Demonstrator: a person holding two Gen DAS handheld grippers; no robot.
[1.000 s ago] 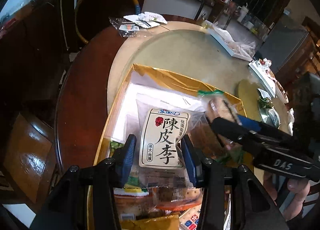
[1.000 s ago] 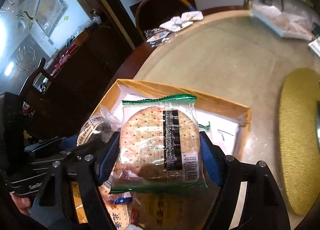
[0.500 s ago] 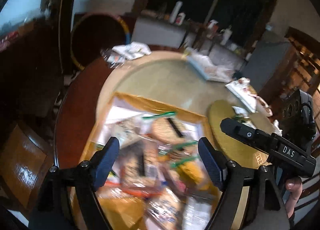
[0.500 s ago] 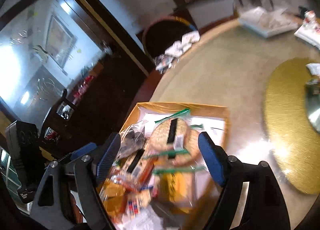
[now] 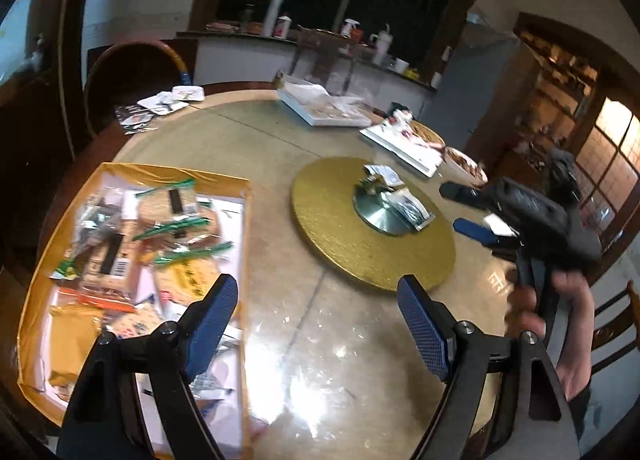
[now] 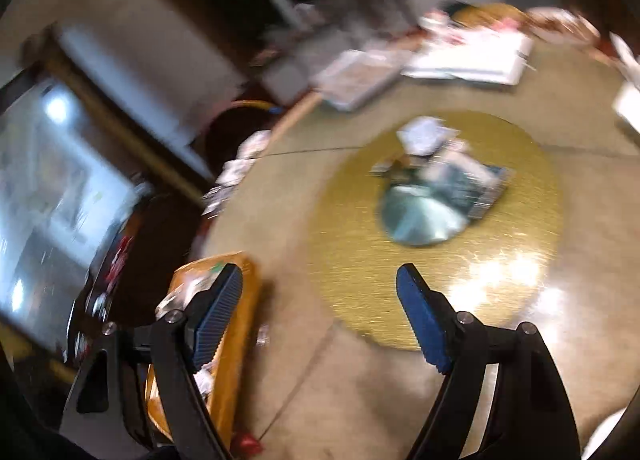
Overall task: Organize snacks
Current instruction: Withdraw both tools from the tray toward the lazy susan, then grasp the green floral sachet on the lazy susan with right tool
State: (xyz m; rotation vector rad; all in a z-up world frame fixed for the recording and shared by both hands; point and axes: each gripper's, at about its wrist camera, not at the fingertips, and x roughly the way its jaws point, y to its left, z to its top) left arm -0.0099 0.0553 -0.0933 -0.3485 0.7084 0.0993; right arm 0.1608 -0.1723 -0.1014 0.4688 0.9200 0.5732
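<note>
At nine o'clock on the bench (image 5: 304,340), the gold box (image 5: 172,174) already holds piled snacks (image 5: 160,232); left gripper (image 5: 316,324) and right gripper (image 6: 320,316) gape wide, empty; remaining snacks unseen.

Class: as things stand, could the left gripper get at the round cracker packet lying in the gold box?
Probably yes. The left gripper is open and holds nothing, and the cracker packet lies on top of the pile in the gold box, uncovered. The gripper now points beside the box, so it must swing back.
</note>
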